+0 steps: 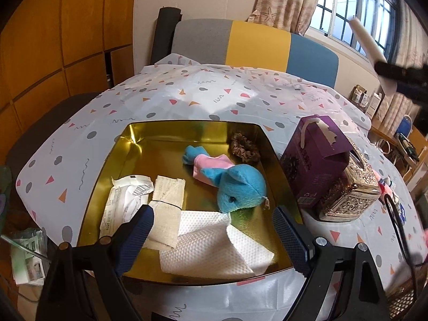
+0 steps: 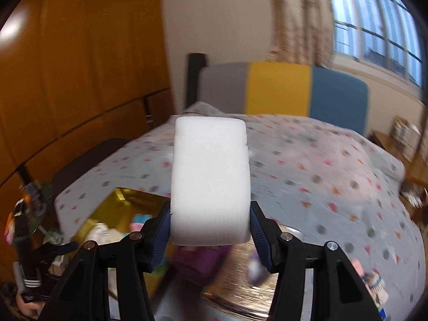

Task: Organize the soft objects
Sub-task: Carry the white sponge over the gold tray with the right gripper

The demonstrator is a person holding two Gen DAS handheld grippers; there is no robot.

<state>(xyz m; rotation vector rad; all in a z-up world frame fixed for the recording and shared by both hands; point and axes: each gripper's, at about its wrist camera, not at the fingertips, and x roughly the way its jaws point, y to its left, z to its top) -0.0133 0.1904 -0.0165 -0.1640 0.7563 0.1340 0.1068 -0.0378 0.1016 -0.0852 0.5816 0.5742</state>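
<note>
White sponge block (image 2: 211, 179) sits clamped in the right gripper (image 2: 211, 230) jaws, presumably bound for the gold tray (image 1: 139, 144), while the left gripper (image 1: 214, 238) hovers there with jaws apart.

Purple carton (image 1: 314, 160) beside ornate box (image 1: 353, 190)

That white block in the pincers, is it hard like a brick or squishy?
Probably squishy: the white block looks like foam, and its edges are rounded. It likely weighs little, since the right gripper holds it by one end only. It seems to keep its shape without drooping.
</note>
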